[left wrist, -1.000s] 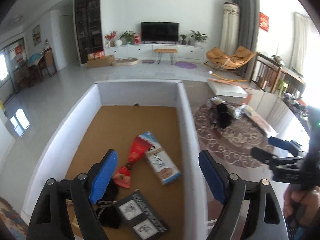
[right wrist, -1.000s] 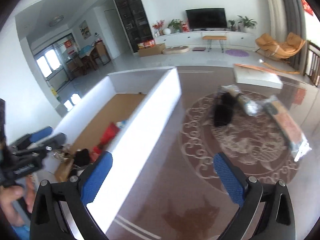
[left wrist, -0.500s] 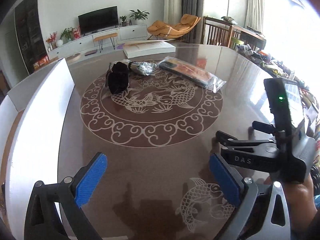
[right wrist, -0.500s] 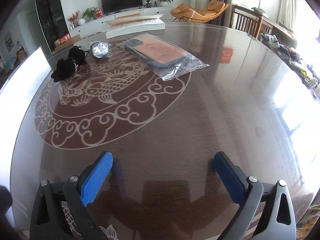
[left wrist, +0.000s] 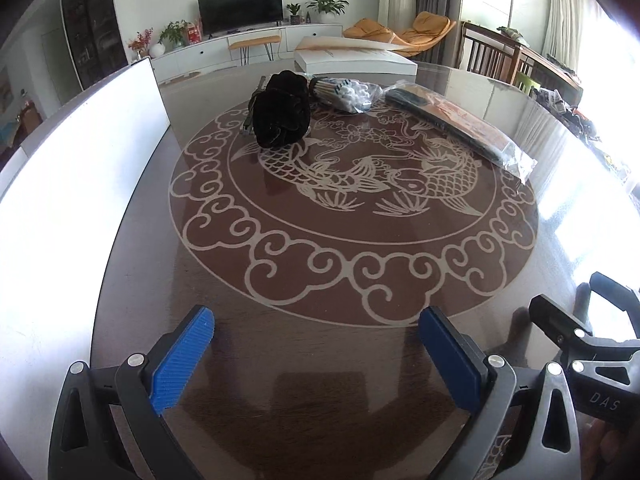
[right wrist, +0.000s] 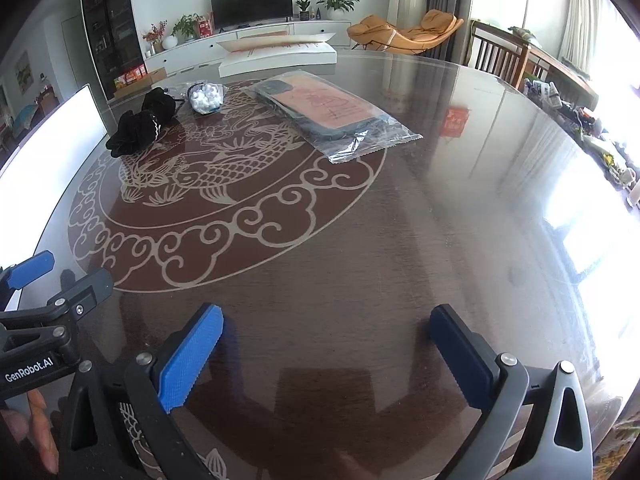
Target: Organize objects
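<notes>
A black fabric scrunchie, a clear bag of cotton swabs and a phone case in a clear plastic sleeve lie at the far side of the round dark table. The white box wall stands on the left. My left gripper is open and empty over the near table. My right gripper is open and empty too, to the right of the left one.
A flat white box lies at the table's far edge. Wooden chairs stand at the right. A TV unit and an orange lounge chair are far behind. Clutter lies along the right rim.
Both grippers swung right, away from the white box's inside, to face the table and its loose items. The left view drew nearer to the scrunchie. Both stayed open.
</notes>
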A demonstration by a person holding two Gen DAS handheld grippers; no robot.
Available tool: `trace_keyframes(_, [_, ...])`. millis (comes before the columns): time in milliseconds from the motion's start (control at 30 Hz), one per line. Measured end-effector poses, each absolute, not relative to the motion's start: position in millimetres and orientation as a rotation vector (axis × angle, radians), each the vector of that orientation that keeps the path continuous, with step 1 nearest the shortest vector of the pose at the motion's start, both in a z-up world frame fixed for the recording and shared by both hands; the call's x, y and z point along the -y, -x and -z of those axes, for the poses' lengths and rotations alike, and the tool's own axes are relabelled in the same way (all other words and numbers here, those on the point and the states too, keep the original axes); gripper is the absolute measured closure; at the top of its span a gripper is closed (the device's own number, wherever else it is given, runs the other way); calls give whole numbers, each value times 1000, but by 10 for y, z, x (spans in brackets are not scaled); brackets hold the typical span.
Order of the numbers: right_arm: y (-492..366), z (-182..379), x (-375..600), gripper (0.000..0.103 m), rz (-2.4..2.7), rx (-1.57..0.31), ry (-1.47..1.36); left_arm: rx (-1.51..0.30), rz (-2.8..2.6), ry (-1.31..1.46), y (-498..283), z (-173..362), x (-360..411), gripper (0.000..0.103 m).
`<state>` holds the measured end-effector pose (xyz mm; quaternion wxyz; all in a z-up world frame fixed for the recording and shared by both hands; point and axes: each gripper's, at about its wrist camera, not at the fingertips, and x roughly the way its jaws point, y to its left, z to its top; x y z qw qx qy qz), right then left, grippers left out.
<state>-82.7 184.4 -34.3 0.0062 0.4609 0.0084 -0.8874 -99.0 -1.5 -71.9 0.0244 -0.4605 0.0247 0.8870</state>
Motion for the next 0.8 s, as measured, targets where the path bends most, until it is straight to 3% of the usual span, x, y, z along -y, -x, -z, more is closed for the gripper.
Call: trace_keyframes(800, [835, 353, -1841, 0, 2778, -28, -1443, -53, -2750, 1425, 1001, 732, 42, 0])
